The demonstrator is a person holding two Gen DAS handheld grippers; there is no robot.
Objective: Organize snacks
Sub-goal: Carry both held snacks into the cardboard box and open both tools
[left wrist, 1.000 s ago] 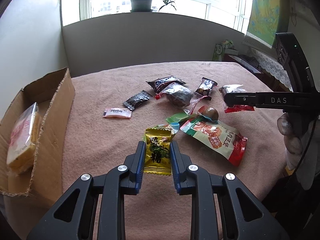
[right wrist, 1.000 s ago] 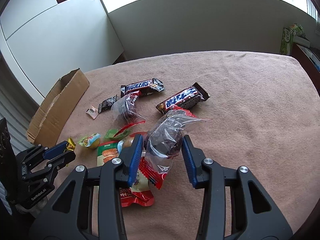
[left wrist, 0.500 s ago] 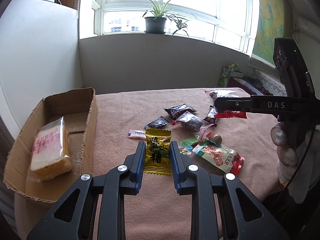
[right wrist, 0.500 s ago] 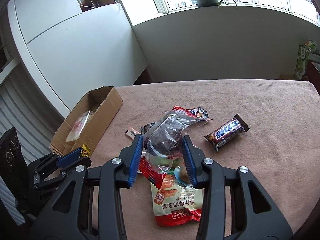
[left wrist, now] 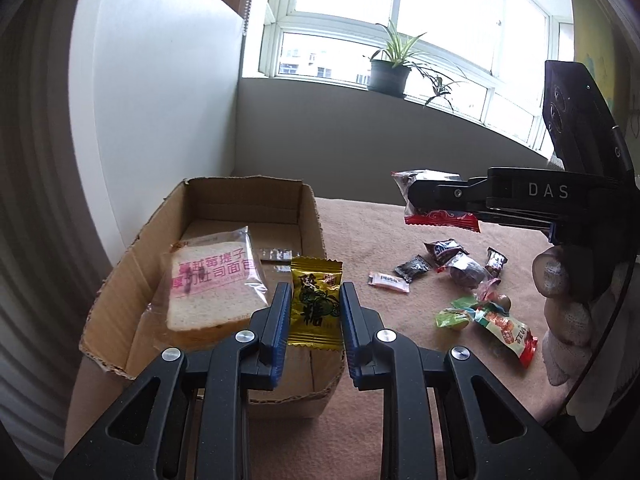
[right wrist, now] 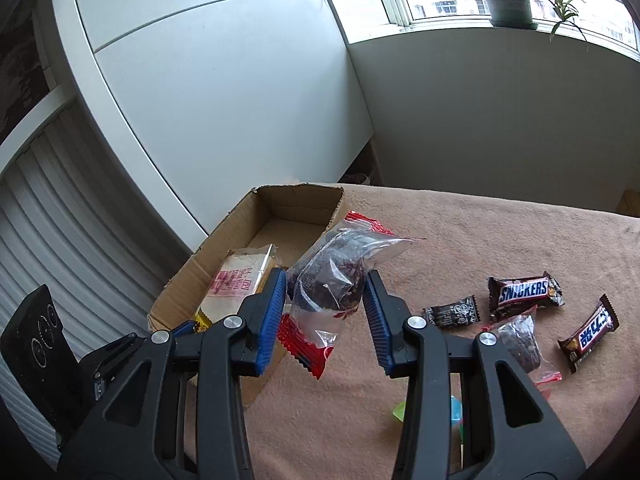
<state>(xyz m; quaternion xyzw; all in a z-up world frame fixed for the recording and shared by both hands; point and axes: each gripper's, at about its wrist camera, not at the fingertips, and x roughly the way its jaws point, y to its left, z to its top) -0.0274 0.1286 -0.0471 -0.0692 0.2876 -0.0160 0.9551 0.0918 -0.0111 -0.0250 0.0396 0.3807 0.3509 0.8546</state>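
The left gripper (left wrist: 314, 312) pinches a small gold foil candy packet (left wrist: 316, 300) by its two side edges, above the near right wall of the open brown cardboard box (left wrist: 116, 292). The right gripper (right wrist: 326, 312) clamps a clear plastic bag of dark dried fruit with a red bottom seal (right wrist: 328, 284), hanging at the box's three o'clock side. A plastic-wrapped slice of white bread (left wrist: 214, 284) already lies inside the box. Both packets look light; the foil seems crinkly and slippery, the clear bag soft and floppy, best held across its filled middle. More wrapped snacks, including a brown Snickers bar (right wrist: 524, 294), lie at three o'clock on the pink tablecloth (right wrist: 500, 232).
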